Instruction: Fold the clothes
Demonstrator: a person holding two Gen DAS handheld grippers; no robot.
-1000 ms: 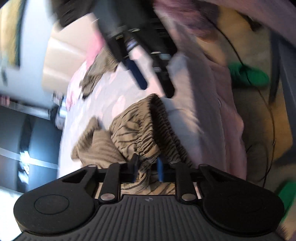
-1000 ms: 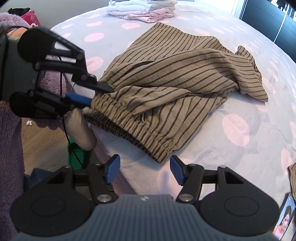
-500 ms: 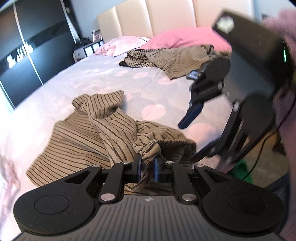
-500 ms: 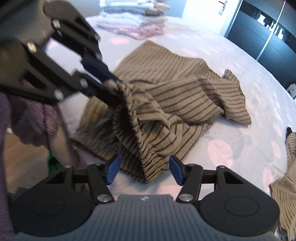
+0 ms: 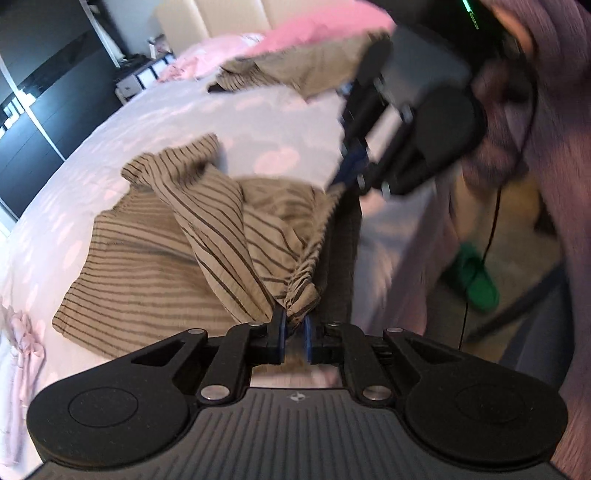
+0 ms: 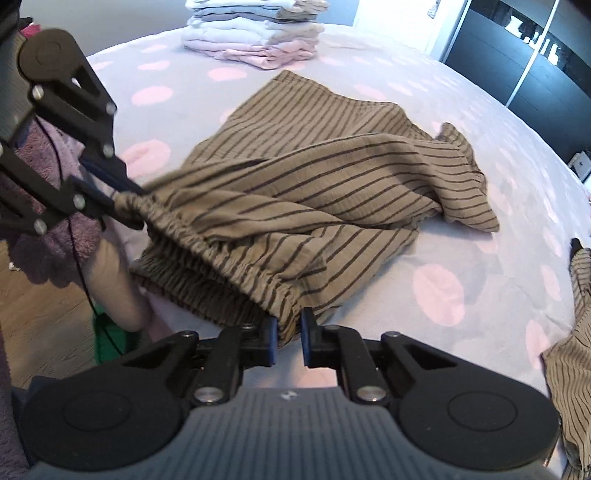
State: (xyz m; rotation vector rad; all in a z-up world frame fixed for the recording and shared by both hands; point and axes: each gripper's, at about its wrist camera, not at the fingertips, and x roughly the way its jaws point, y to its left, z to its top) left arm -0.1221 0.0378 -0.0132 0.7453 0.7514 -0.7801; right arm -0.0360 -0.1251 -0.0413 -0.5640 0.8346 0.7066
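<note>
Tan striped shorts (image 6: 332,192) with an elastic waistband lie on the dotted bedsheet (image 6: 461,291) near the bed's edge. My left gripper (image 5: 294,325) is shut on one end of the waistband and shows in the right wrist view (image 6: 122,199) at the left. My right gripper (image 6: 287,334) is shut on the other end of the waistband and shows in the left wrist view (image 5: 347,173). The waistband is stretched between them, lifted off the bed. The legs of the shorts (image 5: 147,236) trail flat on the sheet.
A stack of folded clothes (image 6: 255,33) sits at the far side of the bed. Another striped garment (image 6: 569,347) lies at the right, also seen near pink pillows (image 5: 317,33). The wooden floor with a green slipper (image 5: 476,280) is beside the bed.
My right gripper has closed on the waistband's free end; it was open before. My left gripper has swung round with its end, and the waistband now stretches between both.
</note>
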